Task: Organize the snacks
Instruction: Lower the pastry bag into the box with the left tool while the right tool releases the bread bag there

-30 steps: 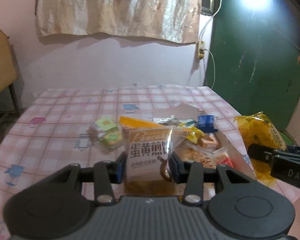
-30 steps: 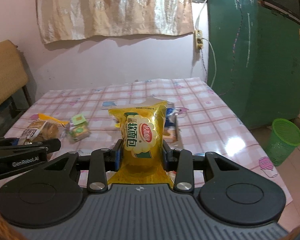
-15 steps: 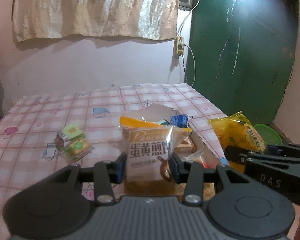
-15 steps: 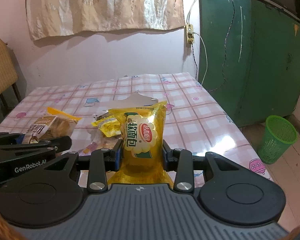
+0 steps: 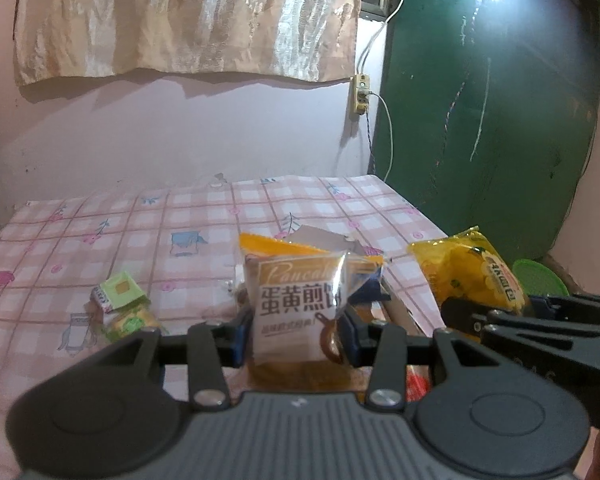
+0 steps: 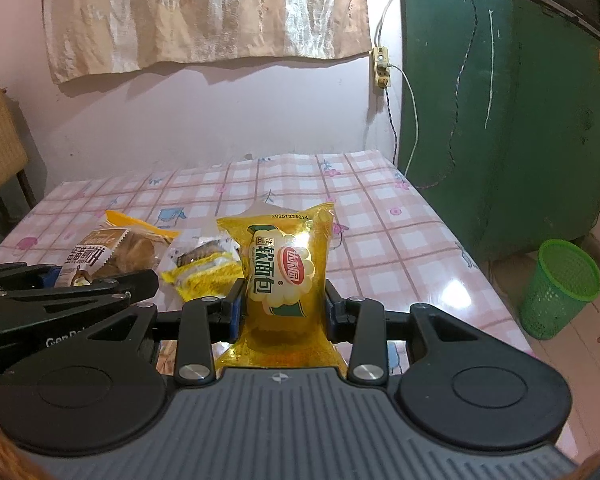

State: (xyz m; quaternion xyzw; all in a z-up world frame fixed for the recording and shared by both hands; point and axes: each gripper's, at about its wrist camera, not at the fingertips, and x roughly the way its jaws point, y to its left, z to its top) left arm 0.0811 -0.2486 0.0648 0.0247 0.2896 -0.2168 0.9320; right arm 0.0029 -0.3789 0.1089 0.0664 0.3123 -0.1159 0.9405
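Left gripper (image 5: 296, 334) clamped on the pancake packet (image 5: 296, 312), packet upright between the blue pads, held above the pink checked table (image 5: 180, 220). Right gripper (image 6: 283, 308) clamped on the yellow soft-bread bag (image 6: 286, 272), bag upright, top seam at 12 o'clock. In the left wrist view the bread bag (image 5: 472, 268) shows at 3 o'clock, pinched by the other tool's fingers. In the right wrist view the pancake packet (image 6: 108, 256) sits at 9 o'clock in the left tool. Loose on the table: two small green-yellow snack packs (image 5: 122, 308) at 9 o'clock of the left gripper, touching each other; a yellow wafer pack (image 6: 204, 272) just beside the bread bag, at its 9 o'clock. Cardboard box (image 5: 324, 238) behind the pancake packet, mostly hidden; contents cannot tell beyond a bit of blue and red wrappers. Green mesh bin (image 6: 560, 288) on the floor at 3 o'clock, well apart from the table; inside not visible.
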